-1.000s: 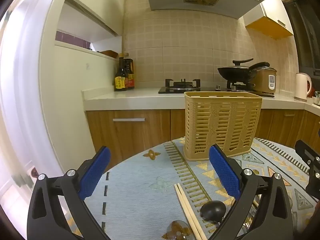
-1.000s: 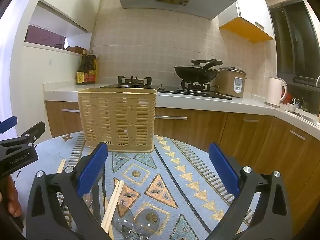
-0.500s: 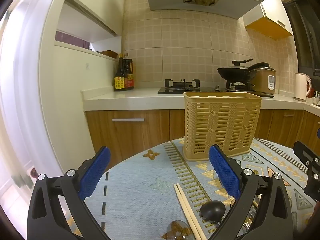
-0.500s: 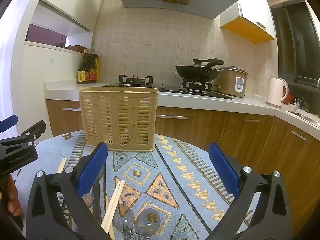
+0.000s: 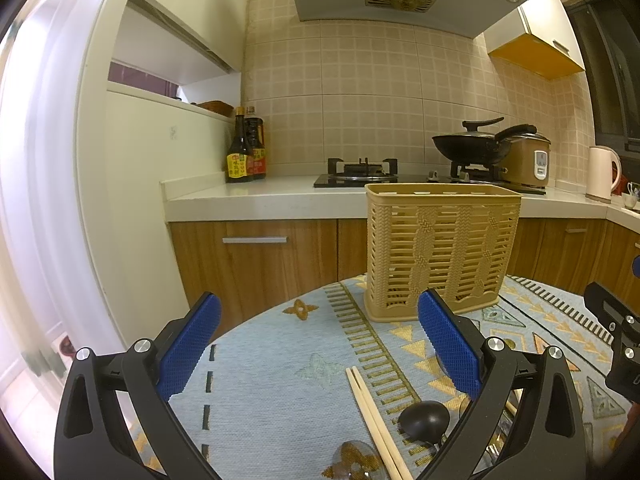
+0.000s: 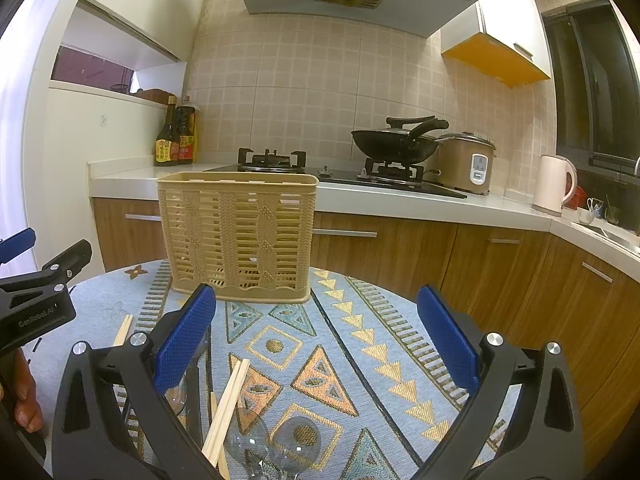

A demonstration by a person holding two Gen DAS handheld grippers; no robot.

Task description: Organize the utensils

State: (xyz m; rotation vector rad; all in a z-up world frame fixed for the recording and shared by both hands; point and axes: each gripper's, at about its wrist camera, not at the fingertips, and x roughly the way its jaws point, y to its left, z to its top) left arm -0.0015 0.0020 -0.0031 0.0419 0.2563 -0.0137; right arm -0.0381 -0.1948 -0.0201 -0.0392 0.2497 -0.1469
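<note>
A tan slotted utensil basket (image 5: 440, 252) stands upright at the far side of the round table, also in the right wrist view (image 6: 238, 236). A pair of wooden chopsticks (image 5: 376, 420) and a black spoon (image 5: 425, 418) lie near my left gripper (image 5: 320, 344), which is open and empty above the cloth. My right gripper (image 6: 316, 344) is open and empty. Below it lie chopsticks (image 6: 228, 404) and two clear spoons (image 6: 276, 440). More chopsticks (image 6: 123, 330) lie to the left.
The table has a blue patterned cloth (image 6: 360, 344). Behind it runs a kitchen counter (image 5: 280, 200) with sauce bottles (image 5: 244, 152), a gas hob, a wok (image 6: 396, 140), a rice cooker (image 6: 466, 162) and a kettle (image 6: 554, 184). The other gripper shows at each view's edge.
Both views have shifted very slightly; the basket sits a little lower in the frames. Both grippers remain open and nothing was picked up.
</note>
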